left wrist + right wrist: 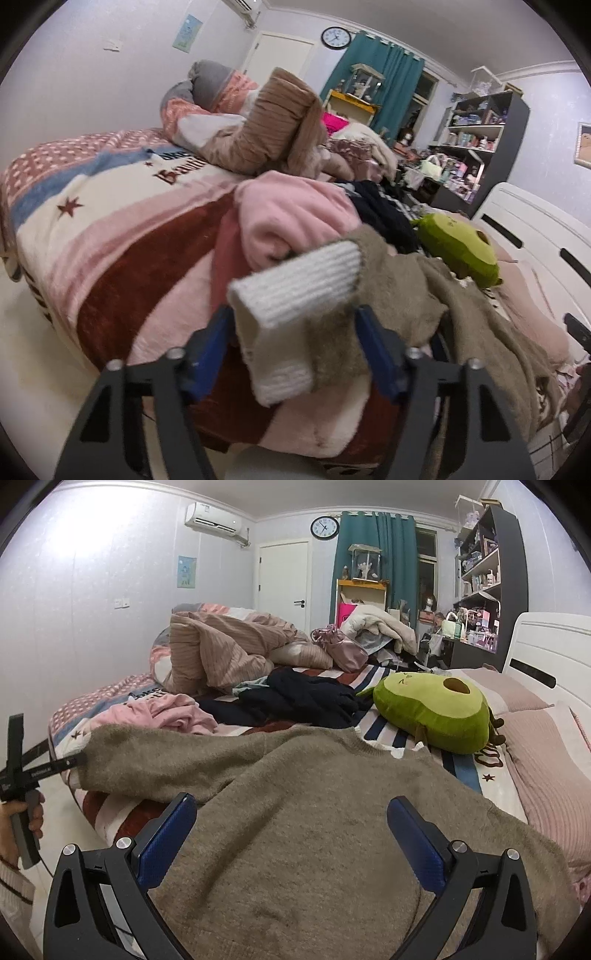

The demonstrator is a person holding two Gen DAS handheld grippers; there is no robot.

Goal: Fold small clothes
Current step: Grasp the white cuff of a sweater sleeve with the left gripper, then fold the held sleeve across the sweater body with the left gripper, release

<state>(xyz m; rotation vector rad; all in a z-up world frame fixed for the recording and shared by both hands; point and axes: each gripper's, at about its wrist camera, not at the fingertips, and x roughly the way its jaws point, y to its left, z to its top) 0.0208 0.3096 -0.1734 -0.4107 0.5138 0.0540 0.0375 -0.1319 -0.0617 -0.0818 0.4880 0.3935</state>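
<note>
Here, nearest the left wrist camera, the left gripper (295, 343) has the white ribbed cuff (299, 288) of the taupe sweater (306, 812) between its blue pads; the jaws stand fairly apart, and whether they truly pinch the cuff cannot be told. The right gripper (291, 834) hangs wide open over the sweater's body, which lies spread across the near edge of the bed (122, 240). Beyond it, toward the middle, sit a crumpled pink garment (166, 712), dark clothes (306, 698) and a green avocado plush (432, 709) near the headboard edge. The striped blanket (66, 206) bears dark red letters reading "Beauti", the rest covered. A wall clock (324, 527) hangs far behind.
</note>
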